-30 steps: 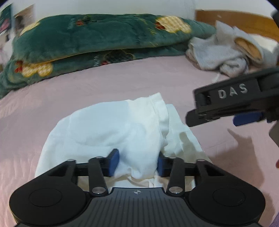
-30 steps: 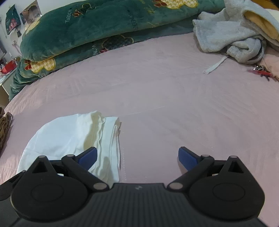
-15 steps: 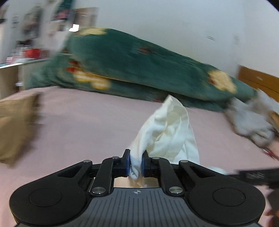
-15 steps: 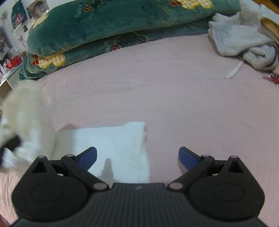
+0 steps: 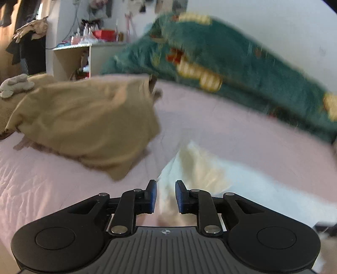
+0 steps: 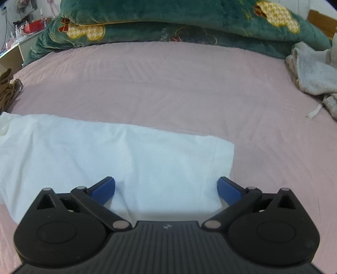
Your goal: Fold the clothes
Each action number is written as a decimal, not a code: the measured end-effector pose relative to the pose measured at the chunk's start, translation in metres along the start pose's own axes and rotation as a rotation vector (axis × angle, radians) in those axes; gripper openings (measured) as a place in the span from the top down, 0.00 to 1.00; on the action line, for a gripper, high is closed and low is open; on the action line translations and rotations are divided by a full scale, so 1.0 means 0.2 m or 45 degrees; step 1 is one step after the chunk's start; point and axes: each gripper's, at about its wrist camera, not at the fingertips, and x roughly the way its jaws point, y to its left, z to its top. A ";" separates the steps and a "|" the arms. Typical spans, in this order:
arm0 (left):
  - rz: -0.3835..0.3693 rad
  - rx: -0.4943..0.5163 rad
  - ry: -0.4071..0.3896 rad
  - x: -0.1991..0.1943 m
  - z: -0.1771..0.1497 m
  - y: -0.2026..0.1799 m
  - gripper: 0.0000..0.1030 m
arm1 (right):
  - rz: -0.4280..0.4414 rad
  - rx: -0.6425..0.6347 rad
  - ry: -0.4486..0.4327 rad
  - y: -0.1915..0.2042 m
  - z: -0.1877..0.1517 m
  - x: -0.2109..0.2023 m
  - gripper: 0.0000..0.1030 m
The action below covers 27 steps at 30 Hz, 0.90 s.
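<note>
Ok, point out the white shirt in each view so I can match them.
Left wrist: white shirt lies blurred at lower right, its near edge between the left gripper fingers.
Right wrist: white shirt is spread across the lower left and centre, before the open right gripper.
Shared landmark: green blanket at the back.
</note>
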 end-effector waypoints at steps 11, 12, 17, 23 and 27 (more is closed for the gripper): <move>-0.077 0.095 0.097 0.09 -0.21 -0.24 0.52 | 0.179 0.097 0.151 -0.22 -0.19 -0.34 0.00; -0.071 0.107 0.086 0.08 -0.23 -0.24 0.52 | 0.192 0.095 0.172 -0.22 -0.23 -0.34 0.00; -0.074 0.108 0.107 0.06 -0.19 -0.25 0.47 | 0.271 0.100 0.235 -0.15 -0.34 -0.28 0.02; -0.079 0.132 0.125 0.12 -0.10 -0.23 0.43 | 0.228 -0.022 0.164 -0.05 -0.38 -0.27 0.33; -0.073 0.111 0.120 0.11 -0.11 -0.23 0.41 | 0.225 -0.021 0.138 -0.06 -0.37 -0.29 0.87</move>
